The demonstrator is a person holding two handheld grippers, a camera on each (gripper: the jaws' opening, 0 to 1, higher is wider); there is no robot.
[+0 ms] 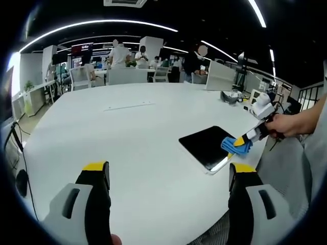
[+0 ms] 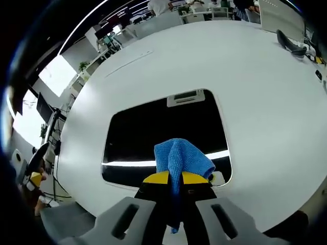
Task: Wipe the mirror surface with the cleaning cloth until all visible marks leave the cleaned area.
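Blue cleaning cloth (image 2: 180, 158), soft and likely light, sits pinched in the right gripper (image 2: 175, 178) over the mirror (image 2: 153, 127) (probably fragile) on the white table (image 1: 127, 132); left gripper (image 1: 168, 173) gapes wide, holding nothing.

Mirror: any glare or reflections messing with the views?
Right gripper view: the mirror reads mostly black, reflecting a ceiling vent and a bright light strip beside the blue cloth. Left gripper view: one bright streak at the mirror's near edge; strong fisheye bending.

Large white table (image 1: 138, 132), dark ceiling, light strips (image 1: 102, 23), chairs (image 1: 82, 76)
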